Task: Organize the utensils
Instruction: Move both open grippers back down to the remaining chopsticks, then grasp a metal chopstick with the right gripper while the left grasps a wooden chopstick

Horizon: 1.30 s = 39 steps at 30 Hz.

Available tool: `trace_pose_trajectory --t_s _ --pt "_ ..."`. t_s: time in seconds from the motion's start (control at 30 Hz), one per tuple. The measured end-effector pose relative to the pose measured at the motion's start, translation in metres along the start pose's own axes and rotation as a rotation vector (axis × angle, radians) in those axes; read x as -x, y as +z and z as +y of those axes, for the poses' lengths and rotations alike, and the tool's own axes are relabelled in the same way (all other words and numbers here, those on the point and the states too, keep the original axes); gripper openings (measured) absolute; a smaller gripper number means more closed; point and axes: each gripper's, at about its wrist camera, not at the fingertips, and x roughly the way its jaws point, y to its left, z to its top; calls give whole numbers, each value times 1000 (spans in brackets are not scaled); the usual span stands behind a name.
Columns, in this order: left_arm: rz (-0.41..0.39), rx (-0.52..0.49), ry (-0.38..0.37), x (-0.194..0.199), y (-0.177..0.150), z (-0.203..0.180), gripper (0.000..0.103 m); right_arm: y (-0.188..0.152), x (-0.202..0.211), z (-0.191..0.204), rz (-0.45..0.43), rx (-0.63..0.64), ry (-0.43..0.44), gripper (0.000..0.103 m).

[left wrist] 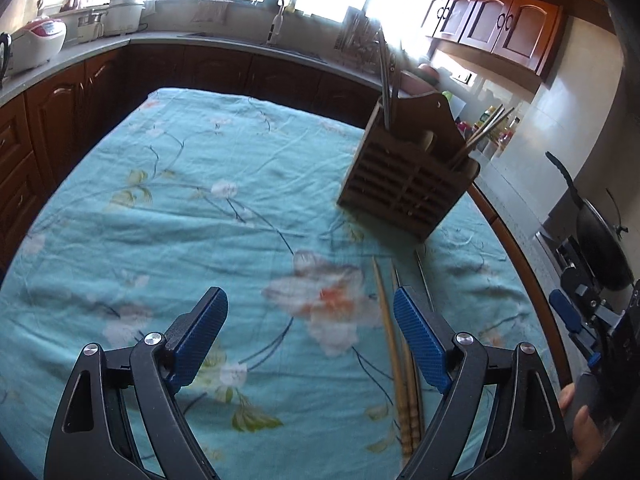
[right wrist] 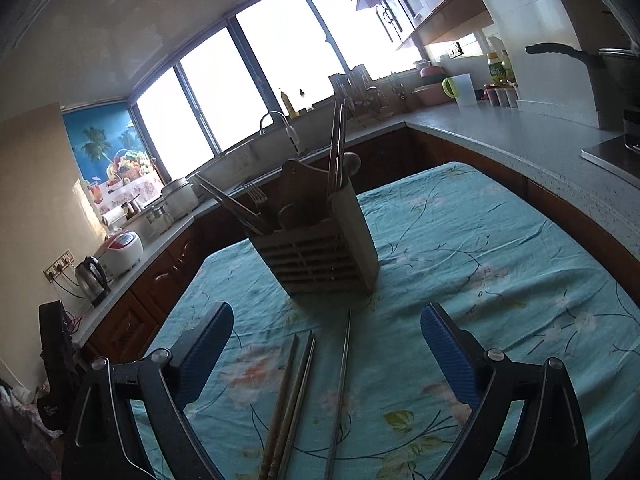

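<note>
Both tools, the left tool [left wrist: 308, 312] and the right tool [right wrist: 326, 326], stood wide with nothing gripped over chopsticks [right wrist: 288, 396] lying on the desk's teal flowered cloth [left wrist: 180, 208]. Beyond them stood a slatted wooden holder [right wrist: 320, 256] of utensils, ringed by kitchen counters [right wrist: 500, 136], dark wood cabinets [left wrist: 52, 120] and bright windows [right wrist: 280, 52]; no writing was legible.

Kitchen, daylit. Wide multi-pane window [right wrist: 256, 80], overexposed white, ran along the far wall. Grey L-shaped countertop [right wrist: 500, 136] sat over dark reddish-brown wooden base cabinets [left wrist: 60, 120]; matching arched-panel wall cabinets [left wrist: 504, 24] hung at the right. Curved chrome sink tap [right wrist: 276, 120] stood below the window. Pale cream wall [right wrist: 32, 184] carried a blue tropical palm-and-fruit poster [right wrist: 106, 148]. Desk was covered by a rumpled turquoise floral cloth [left wrist: 180, 208].
</note>
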Motion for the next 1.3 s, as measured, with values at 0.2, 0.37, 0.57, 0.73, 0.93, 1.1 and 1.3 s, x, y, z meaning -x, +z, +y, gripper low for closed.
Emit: trace_pose_trajectory --t_s 0.2,0.37,0.57,0.73,0.93,1.1,1.3 --pt "35 -20 2 -7 -12 -7 87 -20 -8 -3 47 23 -23 96" --pt "57 -39 9 -16 -13 -13 87 -23 -17 -6 73 31 -45 96" --pt "90 -50 17 -30 -11 -17 87 -21 -38 -8 145 46 -55 87" --pt "116 -72 19 -43 -5 -22 87 -18 -63 -8 208 64 -65 64" --pt "158 -124 8 -66 7 -37 79 -14 -101 -5 300 88 -57 44" --pt "204 -173 8 -91 15 -52 65 -13 -131 -5 364 110 -63 36" --pt "269 -214 11 -122 19 -63 50 -19 -152 -7 416 175 -93 21"
